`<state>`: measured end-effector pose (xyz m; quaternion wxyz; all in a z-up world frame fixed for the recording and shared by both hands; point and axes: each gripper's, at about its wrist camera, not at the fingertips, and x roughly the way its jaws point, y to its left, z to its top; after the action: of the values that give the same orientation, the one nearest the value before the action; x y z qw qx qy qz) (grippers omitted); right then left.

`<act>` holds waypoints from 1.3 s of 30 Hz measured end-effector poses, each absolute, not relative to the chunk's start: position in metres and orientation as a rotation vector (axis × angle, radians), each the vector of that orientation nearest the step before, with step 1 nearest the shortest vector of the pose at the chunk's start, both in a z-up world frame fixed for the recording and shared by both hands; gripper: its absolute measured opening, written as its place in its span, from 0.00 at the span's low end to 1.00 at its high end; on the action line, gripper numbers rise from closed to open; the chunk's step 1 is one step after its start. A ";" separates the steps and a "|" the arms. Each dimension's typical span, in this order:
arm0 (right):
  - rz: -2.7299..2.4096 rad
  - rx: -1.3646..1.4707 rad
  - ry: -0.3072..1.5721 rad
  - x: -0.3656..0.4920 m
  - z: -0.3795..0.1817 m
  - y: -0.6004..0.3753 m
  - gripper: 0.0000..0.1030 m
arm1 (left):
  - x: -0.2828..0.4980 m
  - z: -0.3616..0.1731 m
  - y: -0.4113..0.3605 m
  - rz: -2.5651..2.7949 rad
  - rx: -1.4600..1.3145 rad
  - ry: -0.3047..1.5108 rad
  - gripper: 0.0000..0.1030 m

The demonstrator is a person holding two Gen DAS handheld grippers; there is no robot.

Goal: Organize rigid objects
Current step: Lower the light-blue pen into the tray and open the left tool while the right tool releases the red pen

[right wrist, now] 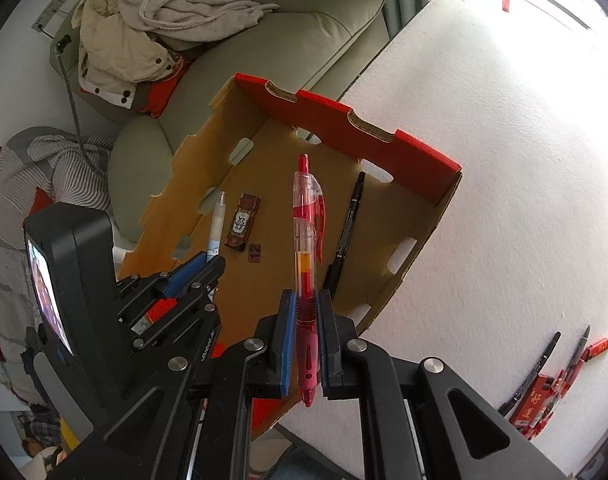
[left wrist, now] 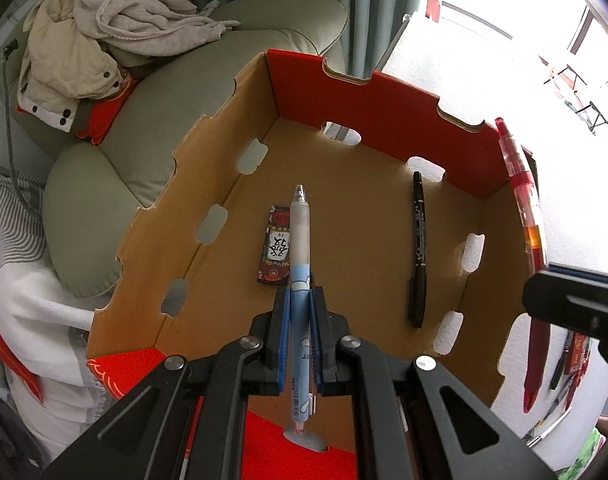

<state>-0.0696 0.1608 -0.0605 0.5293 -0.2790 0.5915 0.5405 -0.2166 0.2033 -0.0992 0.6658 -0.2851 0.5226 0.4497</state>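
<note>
My left gripper (left wrist: pixel 300 300) is shut on a light blue pen (left wrist: pixel 299 248) and holds it over the inside of an open cardboard box (left wrist: pixel 232 128) with red outer walls. A black pen (left wrist: pixel 418 252) and a small red pack with a white label (left wrist: pixel 277 246) lie on the box floor. My right gripper (right wrist: pixel 307 304) is shut on a red pen (right wrist: pixel 306 236), held above the box's near edge (right wrist: pixel 404 276). In the right wrist view the left gripper (right wrist: pixel 206 260) with the blue pen (right wrist: pixel 217 224) is at the left, over the box.
The box stands on a white table (right wrist: pixel 504 184). Several more pens and red packs (right wrist: pixel 552 384) lie at the table's right edge. A grey-green sofa (left wrist: pixel 176 92) with a heap of clothes (left wrist: pixel 104 28) is behind the box. Striped fabric (left wrist: pixel 12 208) is at the left.
</note>
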 end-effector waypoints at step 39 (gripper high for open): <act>1.167 -0.714 1.497 -0.060 -0.124 0.193 0.11 | -0.198 -0.138 0.223 0.985 -0.608 1.282 0.10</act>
<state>-0.0598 0.1934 -0.1236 0.5286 -0.2990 0.6266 0.4884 -0.1982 0.2229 -0.1377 0.6495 -0.2677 0.5644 0.4335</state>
